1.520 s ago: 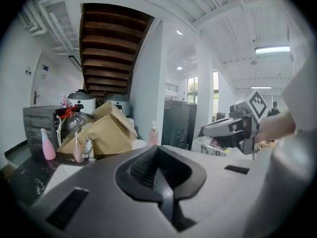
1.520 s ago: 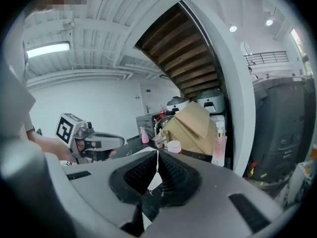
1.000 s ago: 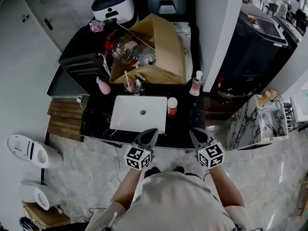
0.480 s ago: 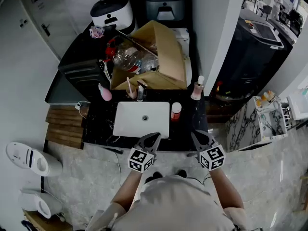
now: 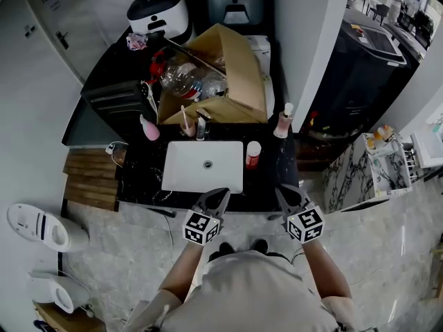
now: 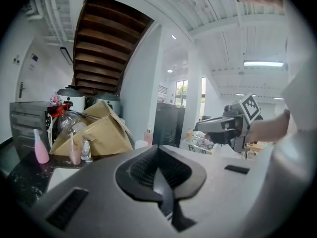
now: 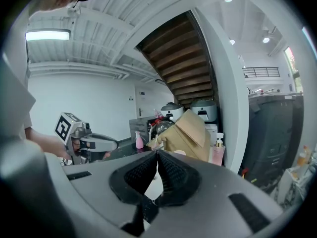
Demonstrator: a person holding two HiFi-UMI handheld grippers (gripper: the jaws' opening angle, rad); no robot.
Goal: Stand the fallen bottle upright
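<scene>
Evidently, on the black counter (image 5: 138,177), into the white sink (image 5: 201,170) or against the pump bottle (image 5: 282,121), the red bottle (image 5: 252,155) just beside that sink could be knocked, if the left gripper (image 5: 220,195) and right gripper (image 5: 282,192), both closed and empty, are opened late.

**Home wash corner tucked under the stairs**

Here's a domestic nook: a white sink (image 5: 203,166) sunk into a black marble counter (image 5: 138,178), with a faucet (image 5: 201,126) behind it. A pink bottle (image 5: 149,128) and a pump bottle (image 5: 282,122) stand along the back edge. Rice cookers (image 5: 158,14) sit further back, a wooden staircase (image 6: 106,48) climbs overhead, and there's pale marble floor (image 5: 124,247) underfoot.
</scene>
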